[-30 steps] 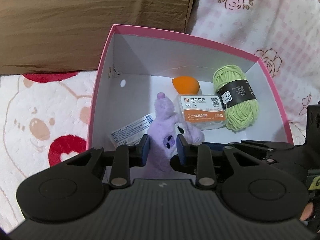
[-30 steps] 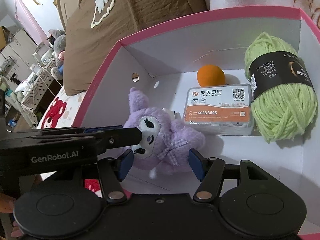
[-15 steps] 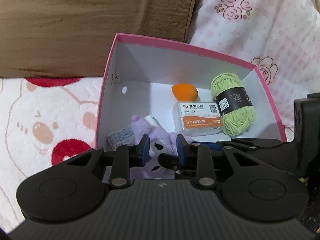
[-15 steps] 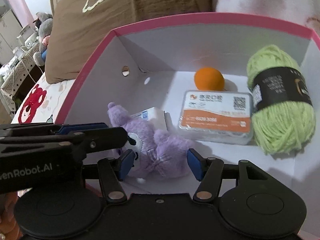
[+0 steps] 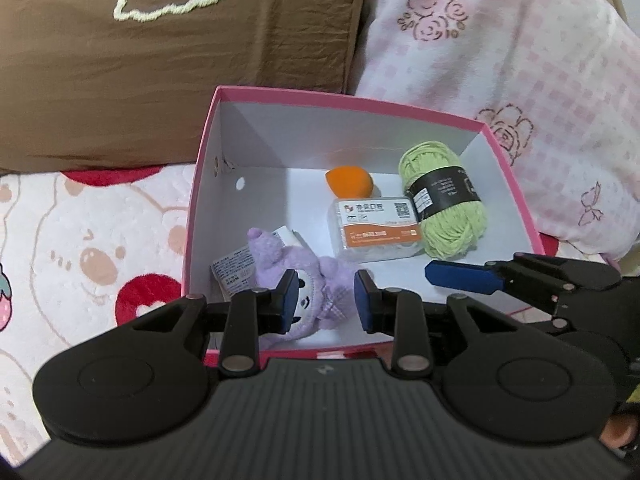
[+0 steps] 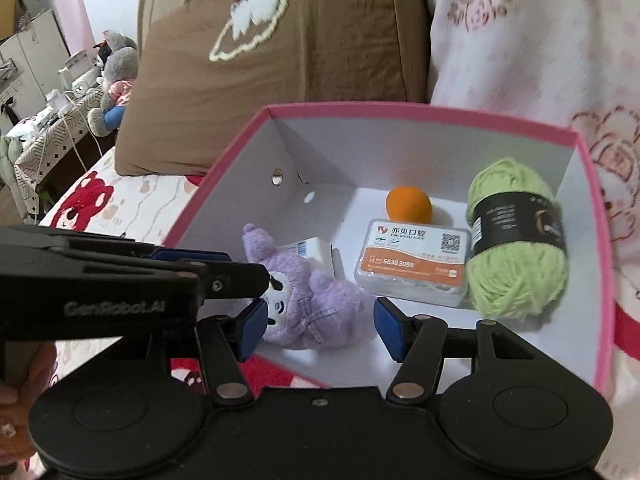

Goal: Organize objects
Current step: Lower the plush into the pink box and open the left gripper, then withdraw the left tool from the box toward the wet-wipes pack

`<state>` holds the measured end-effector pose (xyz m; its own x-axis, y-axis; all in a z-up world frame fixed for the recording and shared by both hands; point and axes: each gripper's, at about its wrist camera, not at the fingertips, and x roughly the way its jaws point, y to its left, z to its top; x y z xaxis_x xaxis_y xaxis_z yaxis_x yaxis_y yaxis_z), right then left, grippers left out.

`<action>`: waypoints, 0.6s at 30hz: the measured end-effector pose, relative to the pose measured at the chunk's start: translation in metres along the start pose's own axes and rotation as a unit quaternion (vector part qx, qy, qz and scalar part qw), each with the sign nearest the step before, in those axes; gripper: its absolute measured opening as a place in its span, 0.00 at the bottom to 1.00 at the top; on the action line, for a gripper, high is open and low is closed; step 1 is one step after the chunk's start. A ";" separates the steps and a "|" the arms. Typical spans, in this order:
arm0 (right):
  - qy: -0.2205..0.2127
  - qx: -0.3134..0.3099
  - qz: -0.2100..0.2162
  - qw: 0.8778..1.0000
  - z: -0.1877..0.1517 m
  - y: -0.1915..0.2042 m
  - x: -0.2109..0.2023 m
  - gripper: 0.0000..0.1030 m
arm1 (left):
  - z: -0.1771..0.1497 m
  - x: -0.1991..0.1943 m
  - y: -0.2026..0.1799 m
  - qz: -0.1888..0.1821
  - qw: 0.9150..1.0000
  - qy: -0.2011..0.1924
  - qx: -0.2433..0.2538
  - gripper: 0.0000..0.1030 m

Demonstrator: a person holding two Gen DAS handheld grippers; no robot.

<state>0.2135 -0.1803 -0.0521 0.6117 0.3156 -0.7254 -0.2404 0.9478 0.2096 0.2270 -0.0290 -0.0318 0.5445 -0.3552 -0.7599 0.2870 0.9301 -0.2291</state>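
Clearly the purple plush toy [image 5: 276, 252] is the task's thing, and it lies on its side on the floor of the pink box [image 5: 340, 98], in the near left corner, free of both tools. Nearest the cameras, over the box's near wall, are two grippers. The left gripper [image 5: 326, 296] has its pads only narrowly parted and pinches nothing. The right gripper [image 6: 316, 328], just beside it, is spread wider and is equally empty. Both tilt down toward the toy, which I judge marks a drop-off finished rather than a pick-up begun.

Inside the box there are five things, one of each. A small white carton [image 5: 232, 270] is wedged under the toy against the box's left wall. A clear plastic case with an orange label [image 5: 376, 224] lies flat at the box's middle. A green yarn skein [image 5: 444, 200] touches it toward the right wall. An orange ball-like thing [image 5: 348, 182] sits at the far wall behind the case. They look packed side by side to leave floor free.

Beyond the box's far wall lean one brown pillow [image 5: 160, 60] and one pink flowered pillow [image 5: 520, 60]. A bear-print sheet [image 5: 80, 240] spreads left of the box.
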 end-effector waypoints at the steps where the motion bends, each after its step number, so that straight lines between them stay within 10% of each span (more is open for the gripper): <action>1: -0.003 -0.006 -0.003 1.000 0.000 0.001 -0.004 0.63 | 0.000 -0.003 -0.002 0.000 1.000 -0.001 0.001 0.31; 18: -0.021 -0.055 -0.038 0.998 -0.005 0.010 -0.074 0.67 | -0.011 -0.046 -0.030 0.004 1.000 0.007 -0.011 0.47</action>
<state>0.1617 -0.1941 0.0009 0.6612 0.2477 -0.7082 -0.2722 0.9588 0.0812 0.1843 -0.0391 0.0034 0.5361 -0.3465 -0.7698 0.2656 0.9348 -0.2359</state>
